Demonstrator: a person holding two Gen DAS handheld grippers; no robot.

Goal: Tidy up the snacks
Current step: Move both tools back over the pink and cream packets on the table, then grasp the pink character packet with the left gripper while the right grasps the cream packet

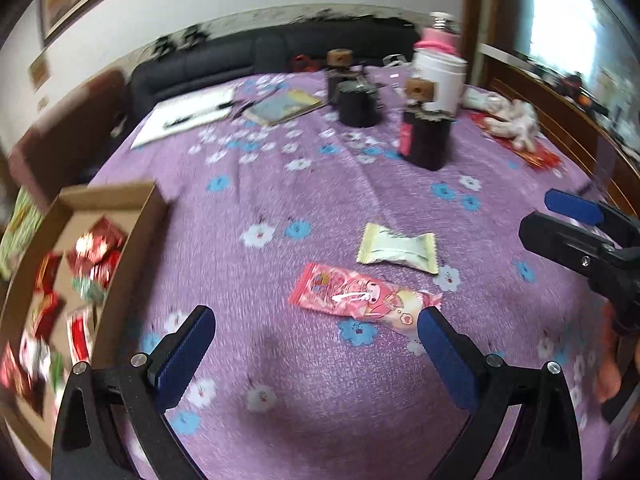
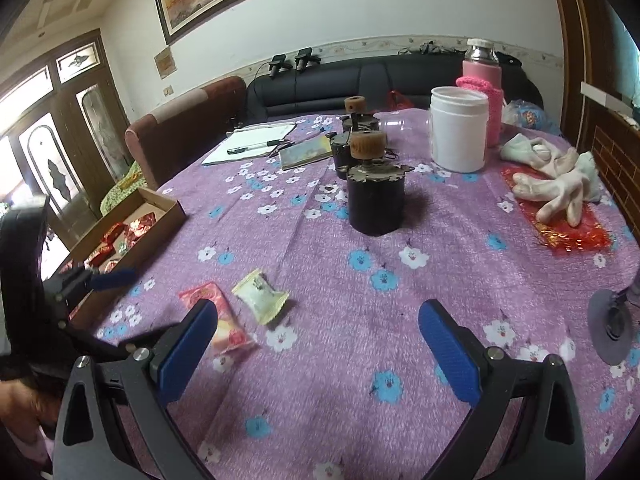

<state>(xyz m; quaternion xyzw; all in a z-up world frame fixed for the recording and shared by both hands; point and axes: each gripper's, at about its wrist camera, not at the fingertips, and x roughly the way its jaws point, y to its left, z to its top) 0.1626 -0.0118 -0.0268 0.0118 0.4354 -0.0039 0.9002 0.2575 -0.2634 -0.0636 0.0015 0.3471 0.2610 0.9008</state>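
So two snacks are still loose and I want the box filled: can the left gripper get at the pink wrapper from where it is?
Probably yes. The left gripper has its jaws open and empty, and the pink wrapper lies flat on the purple tablecloth just ahead. The cream packet lies apart, beyond it.

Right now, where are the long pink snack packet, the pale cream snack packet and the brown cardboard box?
long pink snack packet (image 1: 360, 296): left wrist view, middle of the wrapper.
pale cream snack packet (image 1: 396, 248): left wrist view, centre of the wrapper.
brown cardboard box (image 2: 160, 220): right wrist view, near side wall.
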